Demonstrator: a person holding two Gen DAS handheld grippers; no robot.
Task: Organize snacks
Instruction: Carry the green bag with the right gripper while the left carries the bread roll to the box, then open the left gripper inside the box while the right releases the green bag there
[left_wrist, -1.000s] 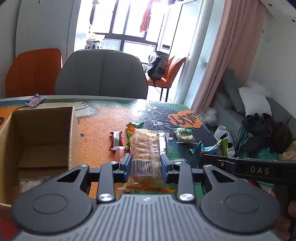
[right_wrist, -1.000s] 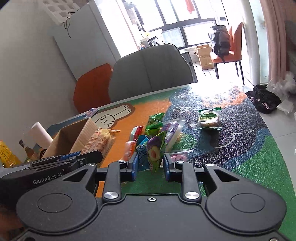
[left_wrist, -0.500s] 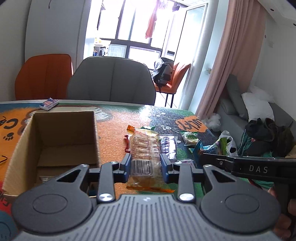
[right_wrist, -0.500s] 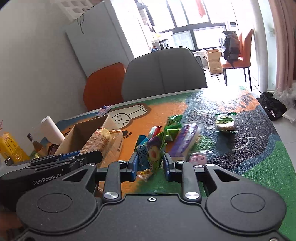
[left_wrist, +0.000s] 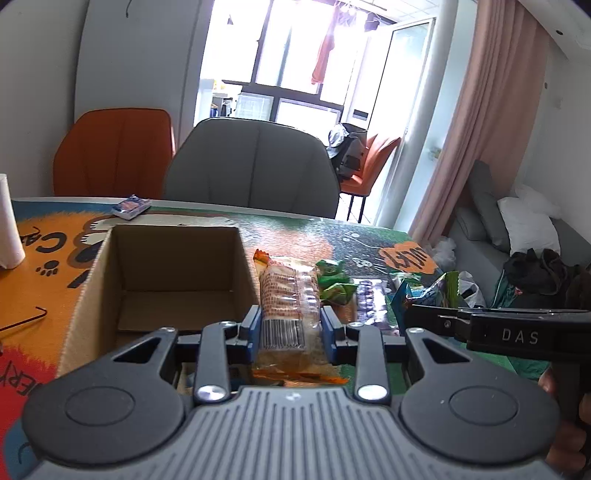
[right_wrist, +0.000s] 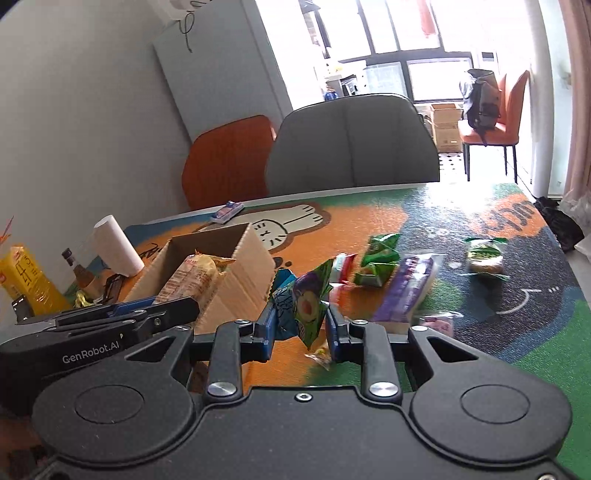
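My left gripper is shut on a clear pack of orange biscuits, held above the table beside the right wall of an open cardboard box. My right gripper is shut on small green and blue snack packets, held above the table right of the same box. The biscuit pack also shows in the right wrist view. Loose snacks lie on the table: green packets, a purple pack, a red bar, a green-wrapped cake.
A paper roll, a yellow carton and a small bottle stand left of the box. A blue packet lies at the far table edge. A grey chair and an orange chair stand behind.
Both grippers have moved left toward the box with their snacks; the box now sits more central in the left wrist view and closer in the right wrist view.
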